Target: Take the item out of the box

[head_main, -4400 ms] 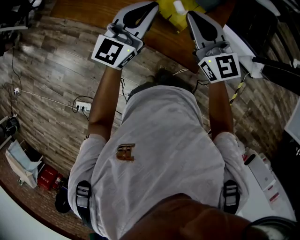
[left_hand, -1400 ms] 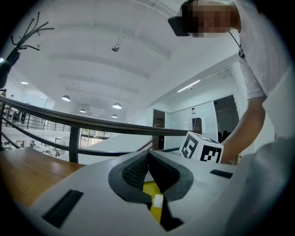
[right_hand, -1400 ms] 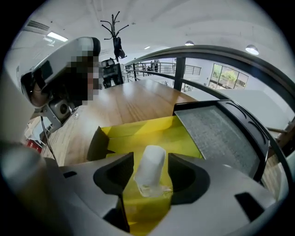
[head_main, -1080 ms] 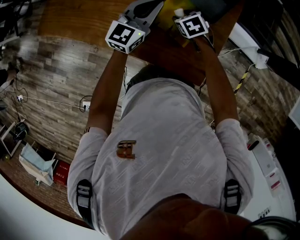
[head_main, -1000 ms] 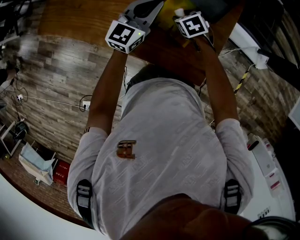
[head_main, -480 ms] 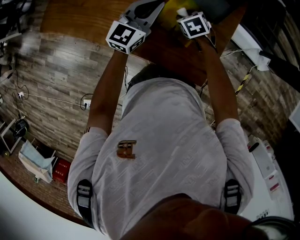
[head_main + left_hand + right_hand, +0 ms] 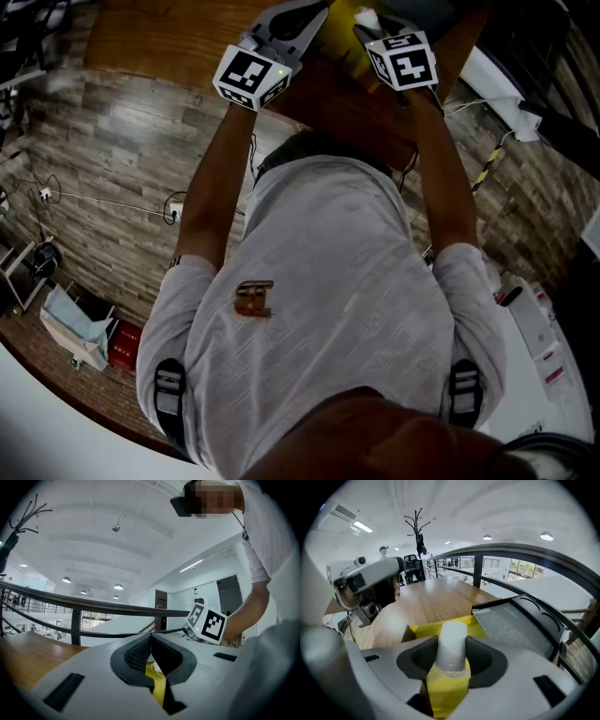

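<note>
Only the right gripper view shows the grip. The right claw [image 7: 451, 656], whose jaws have just been closing, is clamped on a white-capped bottle [image 7: 453, 637] over the open yellow box [image 7: 423, 631] on the wooden table [image 7: 436, 597]. The head view shows mostly the patterned marker cubes [image 7: 248, 77]. The left claw [image 7: 150, 638] has its tips together, with yellow showing in the gap beneath them.
</note>
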